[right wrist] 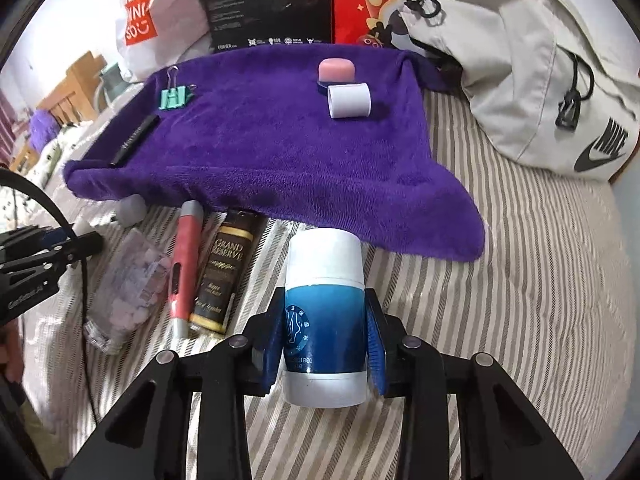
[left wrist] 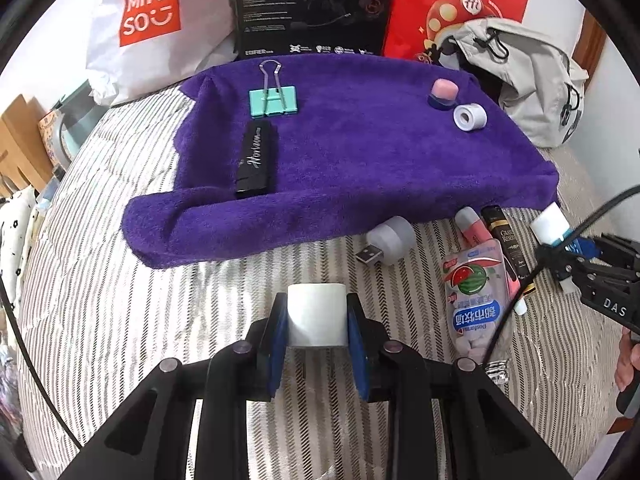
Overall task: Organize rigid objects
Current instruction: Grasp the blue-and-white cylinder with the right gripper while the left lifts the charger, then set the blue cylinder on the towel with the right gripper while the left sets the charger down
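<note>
My left gripper [left wrist: 317,320] is shut on a white cylinder [left wrist: 316,314] above the striped bedding. My right gripper [right wrist: 326,336] is shut on a blue and white bottle [right wrist: 325,320], held near the purple towel's [right wrist: 280,152] front corner. On the purple towel [left wrist: 360,152] lie a teal binder clip [left wrist: 273,98], a black case [left wrist: 258,162], a pink-capped jar [left wrist: 443,94] and a small white roll [left wrist: 470,117]. In front of the towel lie a white USB lamp [left wrist: 386,238], a pink pen [right wrist: 185,264], a dark bar [right wrist: 226,276] and a candy pouch [left wrist: 476,300].
A white shopping bag [left wrist: 152,24], a black box [left wrist: 312,4] and a red box [left wrist: 452,4] stand behind the towel. A grey backpack [right wrist: 520,68] lies at the back right. Striped bedding [right wrist: 500,300] stretches to the right. A hand [left wrist: 628,360] shows at the right edge.
</note>
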The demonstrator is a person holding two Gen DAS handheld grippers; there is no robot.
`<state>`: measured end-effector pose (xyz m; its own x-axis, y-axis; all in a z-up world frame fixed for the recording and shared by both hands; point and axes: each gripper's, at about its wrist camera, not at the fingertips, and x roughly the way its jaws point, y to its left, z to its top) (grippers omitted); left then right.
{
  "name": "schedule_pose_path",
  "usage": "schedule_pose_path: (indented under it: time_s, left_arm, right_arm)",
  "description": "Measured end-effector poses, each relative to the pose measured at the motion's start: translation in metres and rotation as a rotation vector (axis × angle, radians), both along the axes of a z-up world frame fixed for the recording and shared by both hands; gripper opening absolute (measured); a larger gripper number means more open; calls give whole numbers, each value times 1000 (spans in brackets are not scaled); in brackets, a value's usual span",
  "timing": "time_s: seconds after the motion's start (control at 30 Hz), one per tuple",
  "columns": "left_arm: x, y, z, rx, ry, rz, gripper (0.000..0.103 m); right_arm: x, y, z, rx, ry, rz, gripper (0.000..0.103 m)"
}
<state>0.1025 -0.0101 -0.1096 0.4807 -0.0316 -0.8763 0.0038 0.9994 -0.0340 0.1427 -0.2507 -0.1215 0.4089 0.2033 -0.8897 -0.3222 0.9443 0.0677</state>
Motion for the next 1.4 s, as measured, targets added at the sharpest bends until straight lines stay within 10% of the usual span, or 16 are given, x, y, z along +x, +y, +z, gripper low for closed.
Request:
schedule_pose_path:
  time_s: [0.8, 1.4]
  left_arm:
    - [3, 30, 30, -99, -44, 7, 26]
    - [38, 41, 36, -113, -68, 26, 26]
  right_arm:
    - [6, 0, 34, 126, -7, 47, 36]
    - [106, 30, 32, 81, -2, 155, 36]
